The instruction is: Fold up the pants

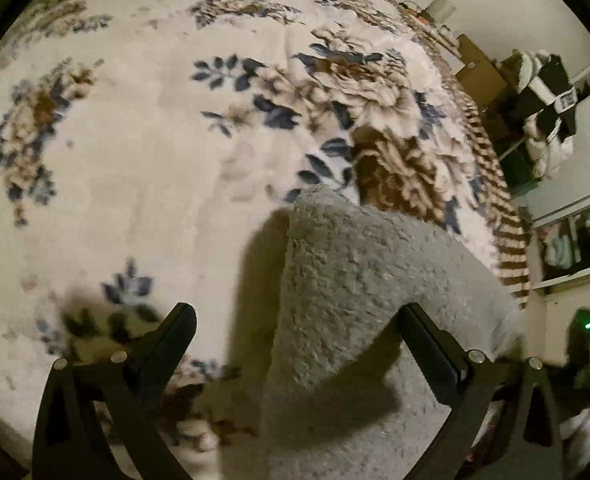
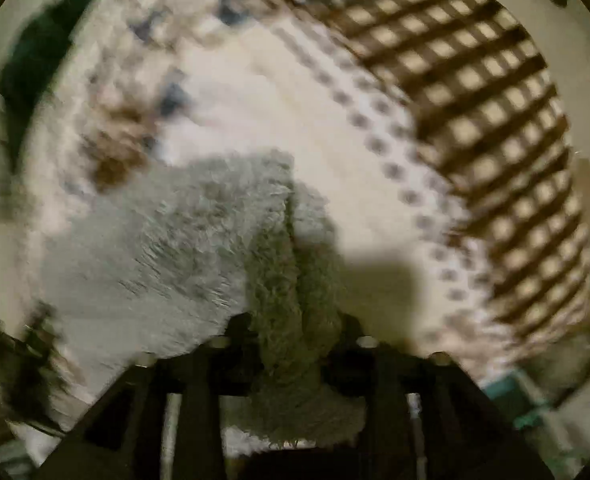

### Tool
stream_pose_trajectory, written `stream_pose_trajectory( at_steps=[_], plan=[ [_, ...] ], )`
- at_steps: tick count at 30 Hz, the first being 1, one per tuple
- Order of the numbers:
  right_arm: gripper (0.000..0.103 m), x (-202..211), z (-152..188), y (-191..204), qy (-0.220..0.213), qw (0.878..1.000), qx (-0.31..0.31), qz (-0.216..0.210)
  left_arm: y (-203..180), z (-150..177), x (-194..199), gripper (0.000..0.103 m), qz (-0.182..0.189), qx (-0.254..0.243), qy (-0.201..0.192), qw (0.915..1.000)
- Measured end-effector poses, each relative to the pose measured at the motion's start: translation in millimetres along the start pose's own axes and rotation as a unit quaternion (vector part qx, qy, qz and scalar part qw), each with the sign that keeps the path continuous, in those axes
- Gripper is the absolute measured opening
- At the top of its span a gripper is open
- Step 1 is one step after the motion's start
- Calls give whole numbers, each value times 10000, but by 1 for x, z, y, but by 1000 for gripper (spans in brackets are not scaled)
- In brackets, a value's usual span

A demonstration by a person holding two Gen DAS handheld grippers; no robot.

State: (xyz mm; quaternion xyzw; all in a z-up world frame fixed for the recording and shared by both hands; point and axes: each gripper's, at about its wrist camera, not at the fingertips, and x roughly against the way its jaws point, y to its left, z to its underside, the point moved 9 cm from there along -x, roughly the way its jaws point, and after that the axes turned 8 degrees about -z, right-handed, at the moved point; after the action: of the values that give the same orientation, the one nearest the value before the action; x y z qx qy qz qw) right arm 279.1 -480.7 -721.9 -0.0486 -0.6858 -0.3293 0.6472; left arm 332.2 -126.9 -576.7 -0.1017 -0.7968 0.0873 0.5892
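Grey fleece pants (image 1: 375, 272) lie on a cream floral blanket (image 1: 135, 140) that covers a bed. My left gripper (image 1: 297, 312) hangs just above them with its jaws spread wide. The pants' left edge runs between the two fingers, and no pad touches the cloth. In the blurred right wrist view the pants (image 2: 175, 232) spread to the left over the blanket (image 2: 295, 100). A bunched fold of them rises between the fingers of my right gripper (image 2: 295, 324), which is shut on it.
The blanket's brown striped border (image 1: 511, 248) marks the bed's right edge. Beyond it stand a cardboard box (image 1: 479, 68), a heap of clothes (image 1: 543, 112) and white shelving (image 1: 575, 208). A brown lattice pattern (image 2: 495, 100) fills the right wrist view's upper right.
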Motion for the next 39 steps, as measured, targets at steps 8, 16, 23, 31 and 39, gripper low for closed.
stream_pose_trajectory(
  at_steps=[8,16,23,31,39],
  plan=[
    [77,5,38,17,96,9862,-75,-1650,6,2,-5,103,-109,71,41,9999],
    [79,-31,49,-18,189,9950,-390,-901,13,1,16,103,363,448,-83,9983],
    [102,-41,84,20,558,9646,-267,-2563,3,32,15,103,1342,562,-2,9894],
    [103,-83,64,76,255,9405,-21,-3387,-6,57,-41,103,1279,363,532,9897],
    [47,-78,67,89,63,9428,131,-3330,-16,46,-26,71,1942,392,422,9793]
  ],
)
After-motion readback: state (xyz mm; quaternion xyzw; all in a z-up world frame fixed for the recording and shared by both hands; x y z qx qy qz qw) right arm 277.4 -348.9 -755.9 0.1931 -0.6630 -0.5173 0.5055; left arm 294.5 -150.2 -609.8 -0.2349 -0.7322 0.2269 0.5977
